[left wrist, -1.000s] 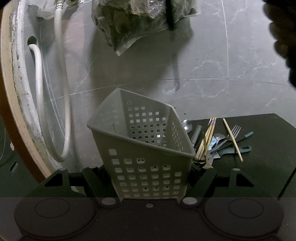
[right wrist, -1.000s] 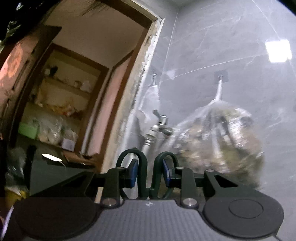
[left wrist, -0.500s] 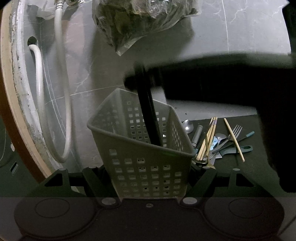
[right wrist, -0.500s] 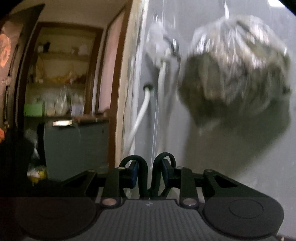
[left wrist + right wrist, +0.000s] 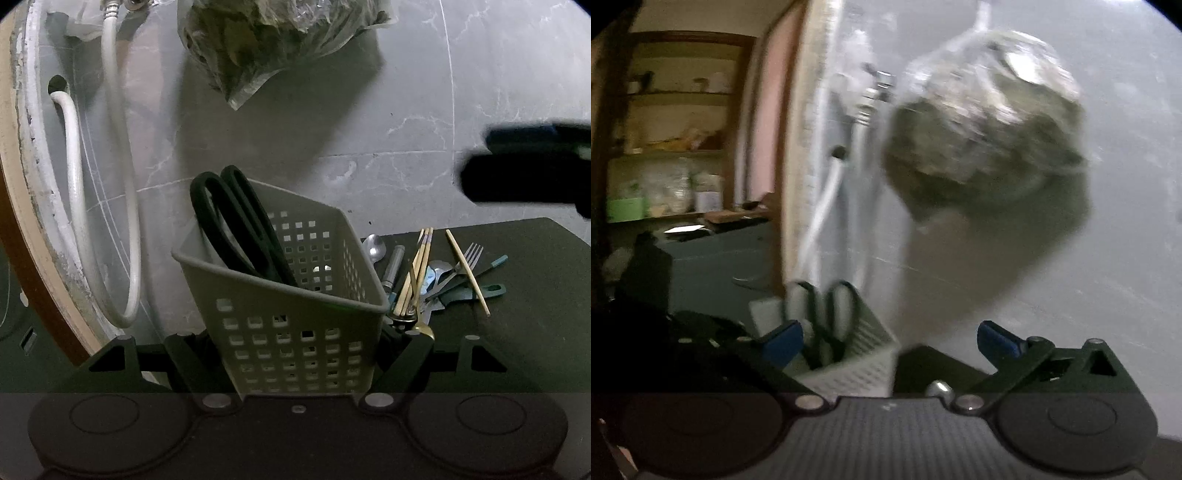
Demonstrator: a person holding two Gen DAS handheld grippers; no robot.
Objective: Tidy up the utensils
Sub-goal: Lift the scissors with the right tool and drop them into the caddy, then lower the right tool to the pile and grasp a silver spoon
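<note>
My left gripper (image 5: pixel 295 343) is shut on a grey perforated utensil basket (image 5: pixel 295 314). Black-handled scissors (image 5: pixel 236 229) stand in the basket, handles up and leaning left. A pile of utensils (image 5: pixel 424 280) lies right of the basket on a dark mat (image 5: pixel 535 295): chopsticks, a fork, spoons and teal-handled pieces. My right gripper (image 5: pixel 890 341) is open and empty, just above and right of the basket (image 5: pixel 849 365) with the scissors (image 5: pixel 834 314) in it. In the left wrist view it shows as a dark shape (image 5: pixel 528 166) at the right edge.
A grey marble wall (image 5: pixel 369 110) stands behind the basket. A clear bag of dark leaves (image 5: pixel 280 40) hangs on it above the basket. White hoses (image 5: pixel 122 184) hang at the left beside a door frame (image 5: pixel 22 221). A shelf room (image 5: pixel 665 147) lies beyond.
My right gripper held the scissors, lowered them into the basket, then opened and drew back to the right. The scissors now stand in the basket. The left gripper has not moved.
</note>
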